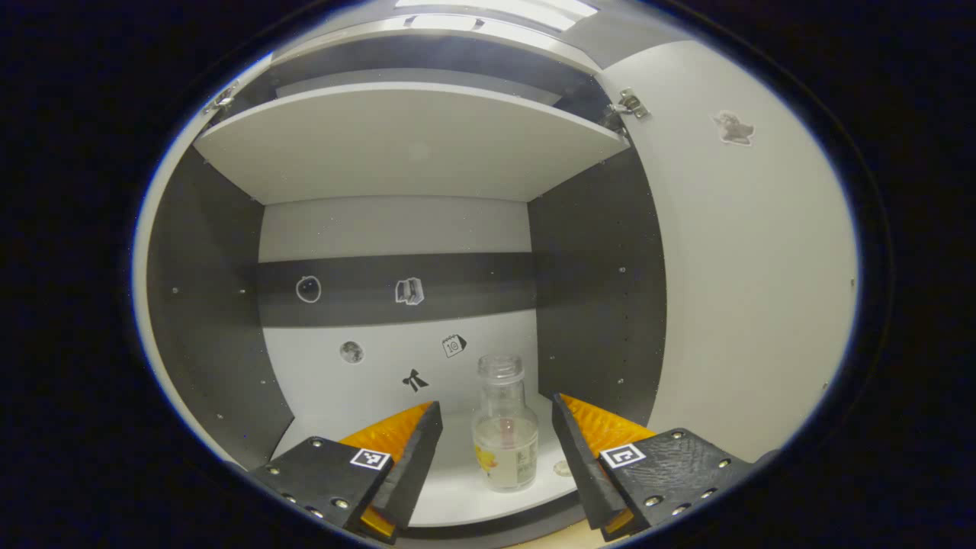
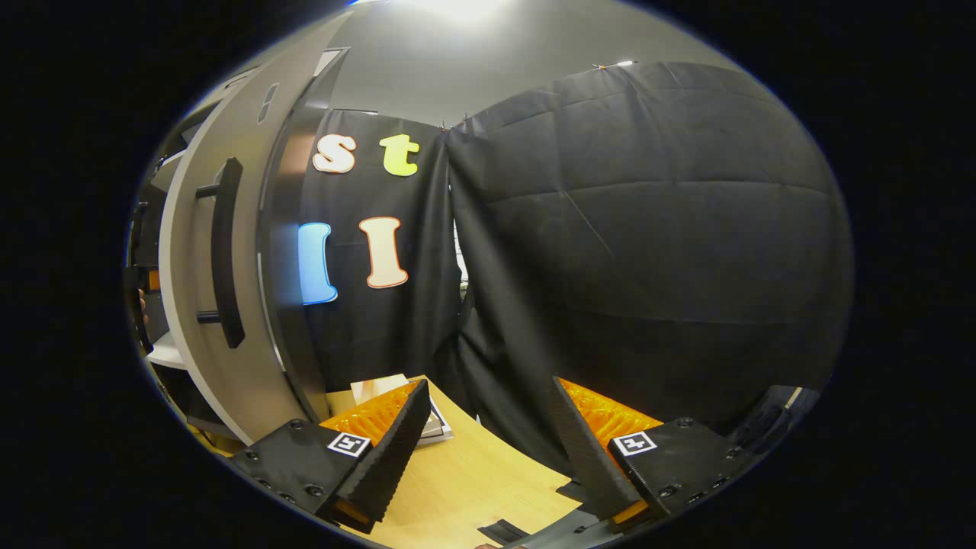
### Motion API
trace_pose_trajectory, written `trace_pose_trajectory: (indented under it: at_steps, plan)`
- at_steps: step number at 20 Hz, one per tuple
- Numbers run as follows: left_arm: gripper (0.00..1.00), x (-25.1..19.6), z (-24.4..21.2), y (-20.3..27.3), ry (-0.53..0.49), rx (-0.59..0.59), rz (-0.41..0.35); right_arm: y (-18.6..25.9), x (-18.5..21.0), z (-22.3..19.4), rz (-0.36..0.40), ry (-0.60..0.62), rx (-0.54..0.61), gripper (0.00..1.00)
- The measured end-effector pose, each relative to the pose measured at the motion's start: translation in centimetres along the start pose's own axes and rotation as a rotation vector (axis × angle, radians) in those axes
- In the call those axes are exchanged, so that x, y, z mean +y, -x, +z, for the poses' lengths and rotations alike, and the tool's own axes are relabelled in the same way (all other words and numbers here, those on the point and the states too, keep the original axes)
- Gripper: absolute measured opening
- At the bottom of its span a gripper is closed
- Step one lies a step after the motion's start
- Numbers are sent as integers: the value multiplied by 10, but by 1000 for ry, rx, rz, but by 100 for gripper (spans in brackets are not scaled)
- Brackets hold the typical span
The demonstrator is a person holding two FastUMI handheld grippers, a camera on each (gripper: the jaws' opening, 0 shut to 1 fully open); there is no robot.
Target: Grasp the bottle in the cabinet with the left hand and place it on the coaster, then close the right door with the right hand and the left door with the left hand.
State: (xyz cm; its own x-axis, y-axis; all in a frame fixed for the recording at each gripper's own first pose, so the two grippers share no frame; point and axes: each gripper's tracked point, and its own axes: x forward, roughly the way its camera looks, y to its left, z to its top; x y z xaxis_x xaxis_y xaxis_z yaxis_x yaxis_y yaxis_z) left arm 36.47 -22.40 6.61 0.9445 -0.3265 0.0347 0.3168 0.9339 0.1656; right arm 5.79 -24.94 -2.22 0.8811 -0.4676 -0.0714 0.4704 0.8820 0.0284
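In the left gripper view a small clear glass bottle [image 1: 504, 431] with no cap stands upright on the white bottom shelf [image 1: 457, 496] of the open cabinet. My left gripper [image 1: 496, 457] is open, one finger on each side of the bottle and a gap left on both sides. The cabinet's right door [image 1: 755, 290] stands open on the right. In the right gripper view my right gripper [image 2: 488, 442] is open and holds nothing, hanging over the wooden table [image 2: 473, 480]. That same right door [image 2: 229, 290] with its dark bar handle [image 2: 226, 252] stands at the left, seen from outside.
An upper shelf [image 1: 404, 145] spans the cabinet above the bottle, and small stickers dot the back wall [image 1: 396, 229]. In the right gripper view a flat white-edged thing [image 2: 438, 427] lies on the table behind my fingers, and black cloth closes off the right side.
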Motion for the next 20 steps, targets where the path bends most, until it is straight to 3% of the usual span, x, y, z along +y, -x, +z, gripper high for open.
trace_pose_trajectory:
  at_steps: [7, 17, 20]
  plan:
    - [84, -5, -11, -47, 10, 11, -19, -11, -15, -13, -44, -10, 26, 96]
    - [82, -5, -18, -68, -43, 54, -14, -19, -22, -24, -65, -34, 35, 100]
    - [47, -4, -17, -68, -41, 54, -6, -21, -22, -26, -66, -36, 38, 96]
